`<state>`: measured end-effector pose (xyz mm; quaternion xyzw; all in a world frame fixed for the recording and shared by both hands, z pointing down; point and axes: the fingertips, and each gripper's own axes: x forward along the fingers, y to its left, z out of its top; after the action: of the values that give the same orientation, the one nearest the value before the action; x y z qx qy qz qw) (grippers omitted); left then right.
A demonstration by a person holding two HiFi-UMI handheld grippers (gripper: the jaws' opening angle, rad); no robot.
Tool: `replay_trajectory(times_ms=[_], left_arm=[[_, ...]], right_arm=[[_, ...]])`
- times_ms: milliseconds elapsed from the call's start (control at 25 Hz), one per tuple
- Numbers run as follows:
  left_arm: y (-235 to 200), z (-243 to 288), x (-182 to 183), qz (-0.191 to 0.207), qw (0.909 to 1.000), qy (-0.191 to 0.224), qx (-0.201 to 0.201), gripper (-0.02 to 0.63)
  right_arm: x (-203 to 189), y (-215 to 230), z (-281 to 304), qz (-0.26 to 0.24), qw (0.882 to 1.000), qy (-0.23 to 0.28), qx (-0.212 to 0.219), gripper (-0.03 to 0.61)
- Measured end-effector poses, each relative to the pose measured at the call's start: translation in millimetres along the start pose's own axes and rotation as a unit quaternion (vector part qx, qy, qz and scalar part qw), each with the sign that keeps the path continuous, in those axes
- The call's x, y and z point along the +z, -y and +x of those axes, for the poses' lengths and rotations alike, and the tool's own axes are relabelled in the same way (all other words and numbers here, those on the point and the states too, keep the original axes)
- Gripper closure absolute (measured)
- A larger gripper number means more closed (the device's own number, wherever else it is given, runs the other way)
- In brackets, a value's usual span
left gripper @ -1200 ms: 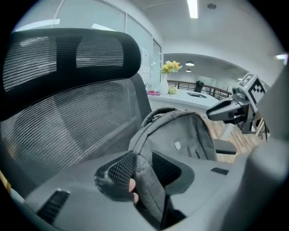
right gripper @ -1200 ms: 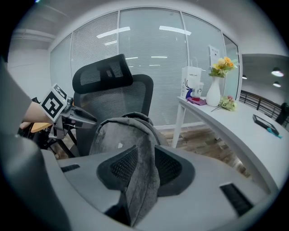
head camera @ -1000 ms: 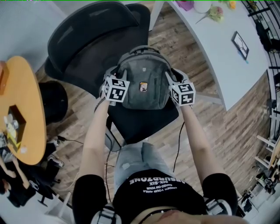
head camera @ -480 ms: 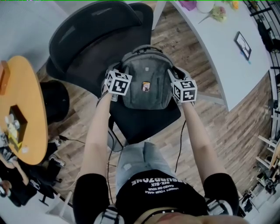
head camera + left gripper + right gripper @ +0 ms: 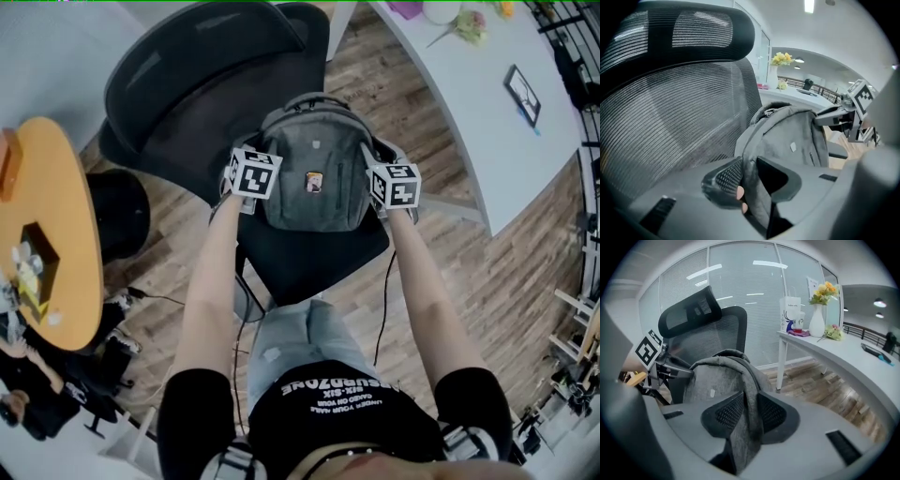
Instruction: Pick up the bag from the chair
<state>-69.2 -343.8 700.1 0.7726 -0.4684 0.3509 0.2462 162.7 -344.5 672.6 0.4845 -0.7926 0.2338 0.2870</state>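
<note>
The person's bare arms reach forward and down, one gripper in each hand, and both grippers are at the bag. The left gripper is clenched on a fold of grey cloth at the bag's left side; in its own view the two jaws press the cloth between them. The right gripper grasps the bag's right side in the same way, its ribbed pads squeezing a strip of grey cloth that runs up over the bag's shoulder. The bag stands upright between the two grippers, over the seat of the chair, with its front pocket facing the person. No view shows whether its bottom touches the seat. Behind the bag rises the chair's mesh back with a headrest on top. Brown wooden floor lies under the chair. To the person's left is an orange round table, and to the right a long white desk. At the desk's far end stands a white vase of yellow flowers, in front of a glass wall with blinds.
</note>
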Motion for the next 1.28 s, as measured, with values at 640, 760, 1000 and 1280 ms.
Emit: replay_trajectory(times_ms=[640,760,1000,1280], left_arm=[[2,2,-5,-0.027,0.9989,-0.015,-0.036,0.523],[4,-5,-13,-0.034,0.9994,-0.004,-0.011,0.526],[13,-30,-26,-0.05,0.9986,0.01,-0.013,0.529],[25,-52,-37,-0.062,0.9976,0.02,-0.022,0.534]], right_arm=[[-7,-3,-8,0.03,0.999,0.018,0.025,0.502],[-11,-11,-16,0.04,0.998,0.032,0.022,0.505],[-19,-25,-37,0.041,0.997,0.052,0.027,0.506],[-26,-36,-54,0.02,0.998,0.051,0.027,0.509]])
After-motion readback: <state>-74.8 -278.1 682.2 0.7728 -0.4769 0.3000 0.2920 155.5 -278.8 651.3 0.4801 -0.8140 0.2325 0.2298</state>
